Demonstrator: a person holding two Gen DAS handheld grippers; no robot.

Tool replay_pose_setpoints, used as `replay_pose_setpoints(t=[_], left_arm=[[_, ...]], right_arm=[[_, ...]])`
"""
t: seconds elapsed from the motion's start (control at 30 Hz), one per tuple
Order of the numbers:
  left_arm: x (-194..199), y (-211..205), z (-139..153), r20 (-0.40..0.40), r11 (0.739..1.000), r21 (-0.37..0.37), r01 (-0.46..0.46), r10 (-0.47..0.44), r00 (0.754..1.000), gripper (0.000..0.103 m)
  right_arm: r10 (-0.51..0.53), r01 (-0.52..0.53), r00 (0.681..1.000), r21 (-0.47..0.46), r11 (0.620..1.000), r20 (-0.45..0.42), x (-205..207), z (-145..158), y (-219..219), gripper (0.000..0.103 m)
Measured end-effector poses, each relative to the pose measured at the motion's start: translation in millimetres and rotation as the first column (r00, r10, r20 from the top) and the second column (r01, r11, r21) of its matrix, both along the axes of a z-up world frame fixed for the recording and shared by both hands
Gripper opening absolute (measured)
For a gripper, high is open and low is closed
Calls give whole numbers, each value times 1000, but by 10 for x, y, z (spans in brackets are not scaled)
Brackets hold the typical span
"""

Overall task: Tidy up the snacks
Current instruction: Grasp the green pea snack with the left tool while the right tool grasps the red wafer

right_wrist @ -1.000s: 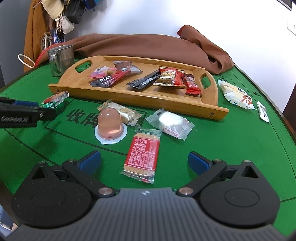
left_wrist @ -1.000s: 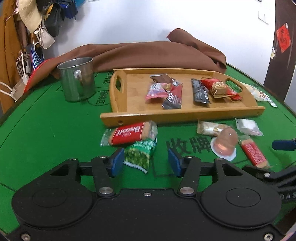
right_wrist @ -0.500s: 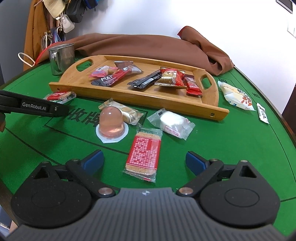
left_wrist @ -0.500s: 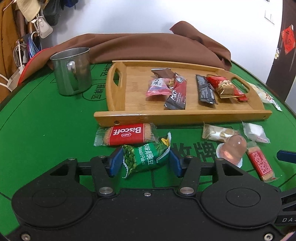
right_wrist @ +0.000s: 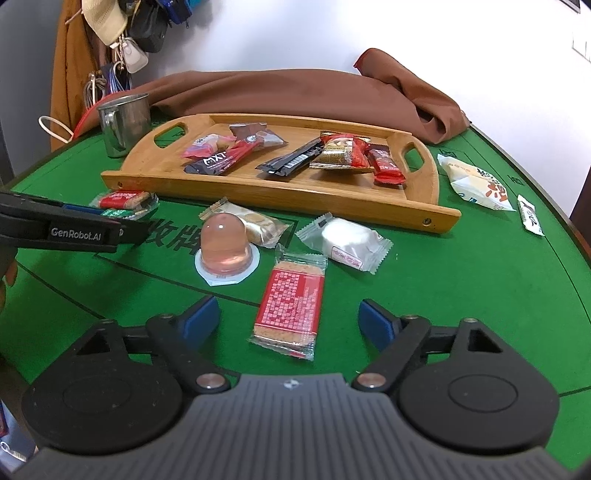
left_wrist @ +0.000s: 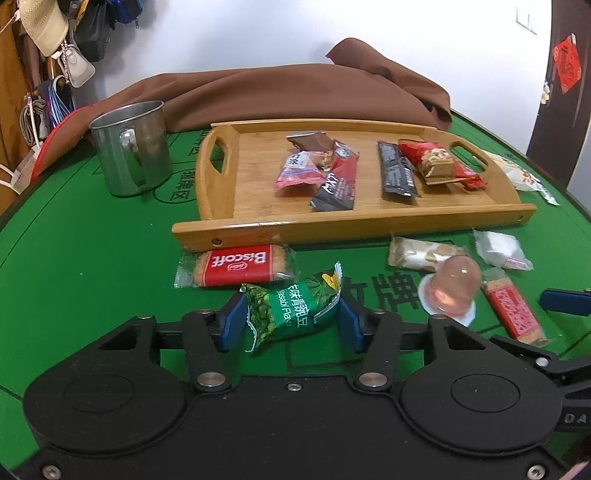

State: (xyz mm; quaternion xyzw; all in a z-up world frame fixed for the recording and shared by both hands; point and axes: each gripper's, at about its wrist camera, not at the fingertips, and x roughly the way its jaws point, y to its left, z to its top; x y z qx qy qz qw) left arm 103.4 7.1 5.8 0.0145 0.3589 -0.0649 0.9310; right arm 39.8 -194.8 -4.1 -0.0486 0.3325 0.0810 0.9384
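My left gripper (left_wrist: pixel 291 326) is shut on a green wasabi pea packet (left_wrist: pixel 291 310), which is held just above the green table. A red Biscoff packet (left_wrist: pixel 236 264) lies right behind it, in front of the wooden tray (left_wrist: pixel 369 221). The tray holds several wrapped snacks. My right gripper (right_wrist: pixel 288 325) is open and its jaws are closing. A red cracker packet (right_wrist: pixel 291 299) lies flat between them, and the pads do not touch it. A pink jelly cup (right_wrist: pixel 223 243), a nougat packet (right_wrist: pixel 258 223) and a white packet (right_wrist: pixel 349 245) lie beyond it.
A metal mug (left_wrist: pixel 129 147) stands left of the tray, and a brown cloth (left_wrist: pixel 295 92) is heaped behind it. Two more packets (right_wrist: pixel 476 182) lie at the far right near the table's edge. Bags and a hat (left_wrist: pixel 44 26) hang at the back left.
The left pads closed on the green packet and raised it off the table. The right fingers moved inward around the red cracker packet.
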Motion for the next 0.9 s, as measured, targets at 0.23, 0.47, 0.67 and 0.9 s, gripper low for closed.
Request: replay_pose_setpoints(t=[0.23,0.47,0.67,0.9], left_arm=[[-98,-44,26,-13,999,-26,23,-23,1000,47],[-182,-77,59,-13,999,-33,39,-39,999,47],[-241,-86,113,1,998,-39,47,-47,999,46],[-280,-71,163,15,998,-40,45,-45,999,46]], right_arm=[[2,-1,1000,-2,1000,19,-47,8,6,77],[5,-5,1000,-7,1000,25,-94,37,33,55],[-14,14,1000,-10,1000,24,-61,65,14,40],[-28,28,999,-5,1000,41,-83,141,-37,37]])
